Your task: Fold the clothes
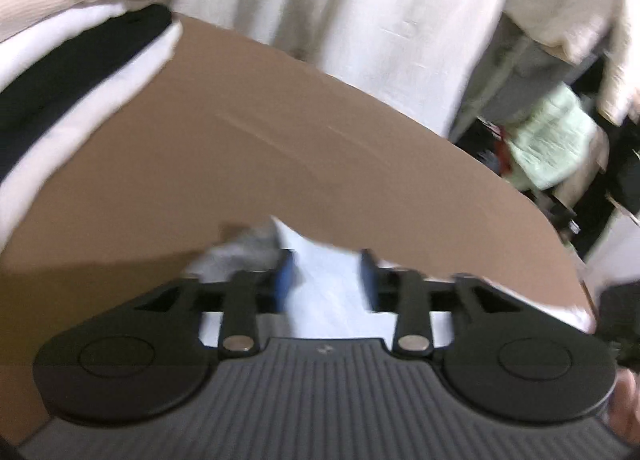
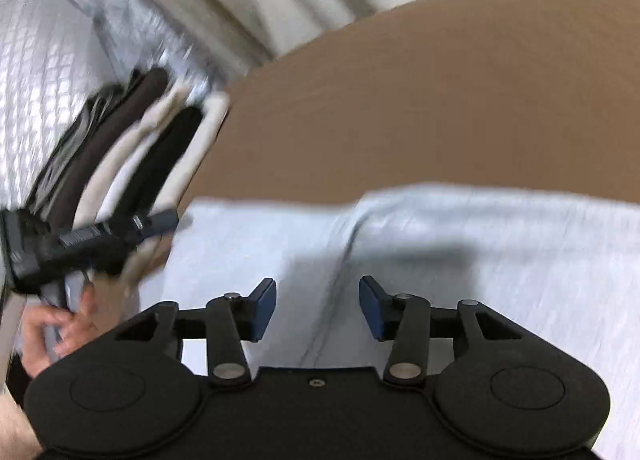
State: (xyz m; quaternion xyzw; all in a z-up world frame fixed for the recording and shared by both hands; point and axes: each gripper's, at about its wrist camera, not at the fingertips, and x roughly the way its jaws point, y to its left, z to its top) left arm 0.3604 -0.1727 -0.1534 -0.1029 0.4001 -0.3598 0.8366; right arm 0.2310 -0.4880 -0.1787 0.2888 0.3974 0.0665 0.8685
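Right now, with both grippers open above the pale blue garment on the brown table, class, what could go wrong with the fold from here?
1. Both the left gripper and the right gripper are open and hold nothing, so the pale blue garment could bunch if pinched unevenly.
2. The stack of folded clothes sits close beside the garment and might get knocked.
3. Both views are blurred, suggesting fast motion; a grab may miss the seam.

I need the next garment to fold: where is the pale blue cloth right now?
In the right wrist view the pale blue cloth lies on the brown tabletop, directly under the open right hand-held gripper.
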